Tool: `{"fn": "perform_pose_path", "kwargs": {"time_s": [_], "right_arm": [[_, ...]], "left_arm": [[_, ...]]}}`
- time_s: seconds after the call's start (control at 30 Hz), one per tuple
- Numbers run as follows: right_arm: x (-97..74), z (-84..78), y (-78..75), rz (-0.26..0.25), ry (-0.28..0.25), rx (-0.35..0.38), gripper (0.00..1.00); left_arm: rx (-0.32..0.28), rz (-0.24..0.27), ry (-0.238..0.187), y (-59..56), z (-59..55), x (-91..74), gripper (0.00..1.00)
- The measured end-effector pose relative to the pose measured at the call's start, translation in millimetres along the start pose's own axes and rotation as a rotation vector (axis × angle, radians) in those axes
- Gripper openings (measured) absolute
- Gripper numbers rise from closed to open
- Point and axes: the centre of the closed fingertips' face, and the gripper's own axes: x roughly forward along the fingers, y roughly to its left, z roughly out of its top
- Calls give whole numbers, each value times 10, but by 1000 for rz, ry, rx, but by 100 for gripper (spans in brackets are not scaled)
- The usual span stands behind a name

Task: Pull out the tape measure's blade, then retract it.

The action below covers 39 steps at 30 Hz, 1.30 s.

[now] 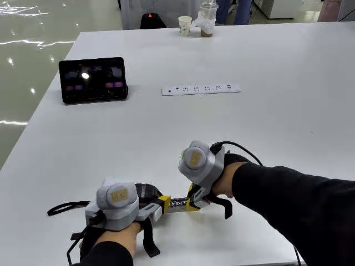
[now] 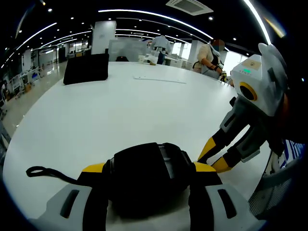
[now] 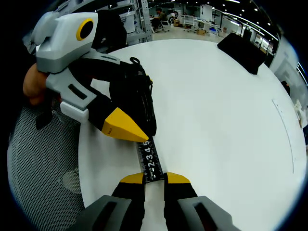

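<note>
Tape measure point(image 1: 145, 193) sits near our table's point(image 1: 277, 111) front edge, clamped in our left gripper point(image 1: 161, 204). Our right gripper point(image 1: 194, 203) pinches the short drawn blade point(image 1: 177, 203). Bare tabletop stretches ahead to the power strip point(image 1: 201, 88).

Large open-plan lab or office hall, seen from beside a wide white table point(image 1: 266, 83). The glossy pale floor point(image 1: 28, 50) mirrors the lights. Long strip lights point(image 2: 159, 14) and an air vent point(image 2: 188, 6) cross a dark ceiling. On the table are 1 dark tablet point(image 1: 92, 80), 1 white power strip point(image 1: 201, 88) and 2 cups point(image 1: 184, 25). Farther off stand metal racking point(image 3: 140, 13), more desks point(image 3: 192, 21) and a person point(image 2: 209, 60).
</note>
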Motion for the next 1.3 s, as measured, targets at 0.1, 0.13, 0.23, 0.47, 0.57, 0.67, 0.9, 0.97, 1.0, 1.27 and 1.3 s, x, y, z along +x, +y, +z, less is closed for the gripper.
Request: {"fn": "perform_pose_path", "kwargs": {"time_s": [0.1, 0.13, 0.23, 0.47, 0.57, 0.67, 0.9, 0.97, 1.0, 1.27, 1.3], "right_arm": [[14, 23, 13, -3, -4, -8, 11], [17, 29, 13, -3, -6, -12, 11], [23, 33, 20, -1, -7, -13, 11], [48, 62, 35, 0, -17, -11, 11], [62, 78, 51, -4, -21, -23, 11], [66, 90, 48, -4, -23, -22, 11], [83, 126, 54, -3, -28, -22, 11], [87, 139, 56, -2, -30, -24, 11], [86, 148, 58, -2, -31, -24, 11], [96, 196, 83, -10, -35, -29, 11], [96, 199, 88, -14, -34, -33, 11]], "left_arm": [[-2, 0, -1, 0, 0, 1, 63], [-3, 0, -1, 0, 1, 1, 63], [-5, -1, -1, 1, 0, 0, 63], [-9, -1, -3, 1, -6, -3, 63], [-14, -1, -4, 6, -7, -5, 63], [-16, -2, -4, 8, -7, -5, 63], [-17, -1, -3, 9, -5, -7, 63], [-17, -1, -3, 9, -3, -7, 63], [-17, -1, -3, 8, -3, -7, 63], [-18, 0, -3, 7, -2, -13, 63], [-17, 0, -3, 8, -2, -13, 63]]}}
